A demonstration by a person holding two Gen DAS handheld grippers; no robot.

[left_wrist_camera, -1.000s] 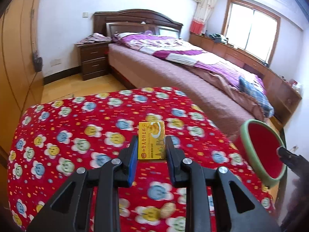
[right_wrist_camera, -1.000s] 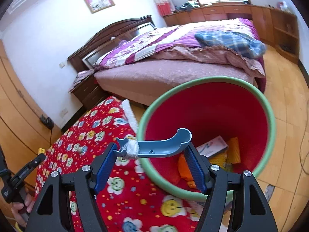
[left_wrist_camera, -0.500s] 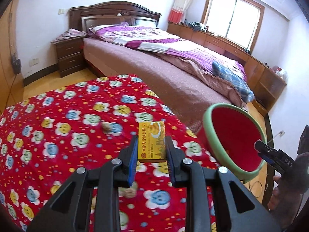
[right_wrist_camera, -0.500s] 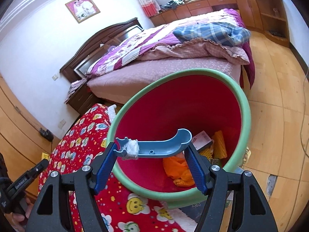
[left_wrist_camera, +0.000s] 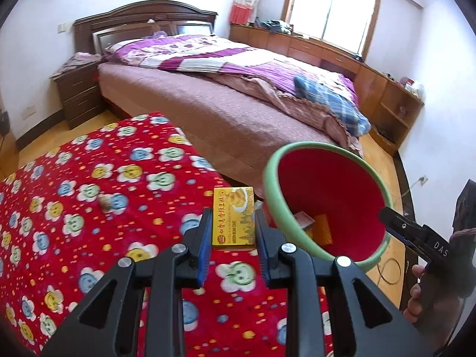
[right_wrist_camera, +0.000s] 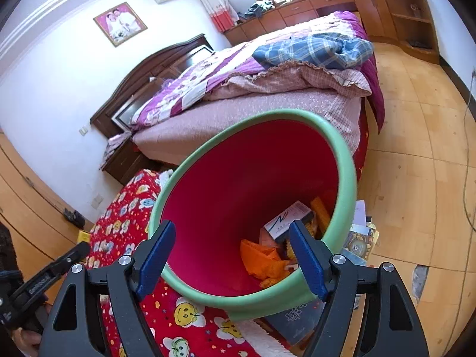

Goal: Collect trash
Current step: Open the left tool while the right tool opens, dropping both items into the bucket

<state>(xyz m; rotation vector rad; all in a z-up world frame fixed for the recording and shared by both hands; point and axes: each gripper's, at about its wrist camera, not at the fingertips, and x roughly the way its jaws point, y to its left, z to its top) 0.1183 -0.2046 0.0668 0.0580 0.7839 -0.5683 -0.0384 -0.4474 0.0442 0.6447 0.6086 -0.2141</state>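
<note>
My left gripper [left_wrist_camera: 233, 215] is shut on a yellow cake box [left_wrist_camera: 233, 220], held upright over the red flowered blanket [left_wrist_camera: 89, 178], just left of the bin's green rim [left_wrist_camera: 269, 184]. The red bin [right_wrist_camera: 238, 184] is tilted toward me and holds an orange wrapper [right_wrist_camera: 261, 258] and a white box [right_wrist_camera: 285, 220]. My right gripper [right_wrist_camera: 232, 247] hangs over the bin's mouth, its jaws opening with nothing between them. The right gripper [left_wrist_camera: 398, 224] shows at the bin's far side in the left wrist view. The left gripper [right_wrist_camera: 50, 273] appears at the lower left in the right wrist view.
A small brown scrap [left_wrist_camera: 104, 202] lies on the blanket. Papers and a book [right_wrist_camera: 360, 238] lie on the wooden floor [right_wrist_camera: 416, 178] under the bin. A large bed [left_wrist_camera: 238, 104] stands behind, with a nightstand [left_wrist_camera: 77, 95] at its left. A cable [left_wrist_camera: 389, 273] trails on the floor.
The blue curved plastic piece has left the right gripper's jaws, which have widened over the bin. The left gripper has carried the yellow box rightward, close to the bin's rim.
</note>
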